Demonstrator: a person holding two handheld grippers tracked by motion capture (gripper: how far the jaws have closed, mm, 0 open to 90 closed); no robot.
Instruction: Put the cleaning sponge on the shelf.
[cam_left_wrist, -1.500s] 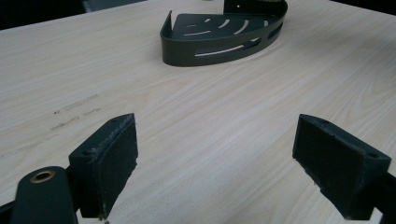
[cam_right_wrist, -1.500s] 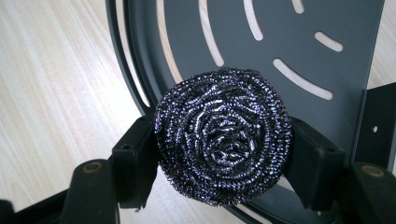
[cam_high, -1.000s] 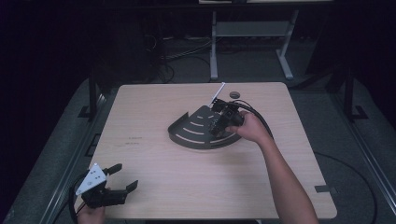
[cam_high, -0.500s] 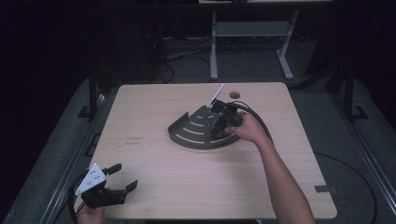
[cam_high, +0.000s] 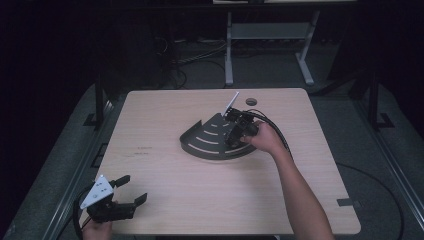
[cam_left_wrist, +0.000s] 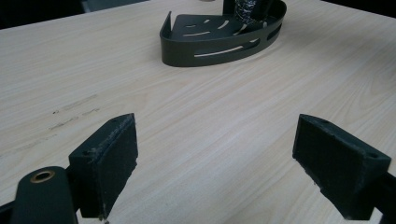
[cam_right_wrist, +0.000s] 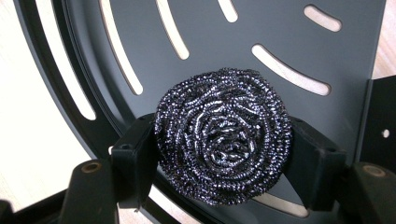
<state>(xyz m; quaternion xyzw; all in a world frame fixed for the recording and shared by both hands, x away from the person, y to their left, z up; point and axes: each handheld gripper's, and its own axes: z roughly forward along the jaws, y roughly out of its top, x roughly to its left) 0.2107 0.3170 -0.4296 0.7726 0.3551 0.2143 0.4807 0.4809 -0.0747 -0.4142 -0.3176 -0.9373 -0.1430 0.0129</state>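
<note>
A dark grey quarter-round corner tray (cam_high: 205, 142) with curved slots lies in the middle of the table; its slotted wall (cam_left_wrist: 219, 46) faces my left gripper. My right gripper (cam_high: 235, 134) points down over the tray's right part, shut on a steel-wool scourer (cam_right_wrist: 223, 135), a round coil of shiny wire held between both pads just above the tray floor (cam_right_wrist: 196, 28). My left gripper (cam_high: 131, 192) rests at the table's front left corner, jaws wide open with nothing between them (cam_left_wrist: 217, 161).
A round cable hole (cam_high: 251, 102) sits near the table's far edge, behind the tray. A white metal stand (cam_high: 270, 35) and cables are on the floor beyond the table. A faint pen mark (cam_high: 142, 150) lies left of the tray.
The right gripper with the scourer has shifted slightly toward the person over the tray. The left gripper has not moved.
</note>
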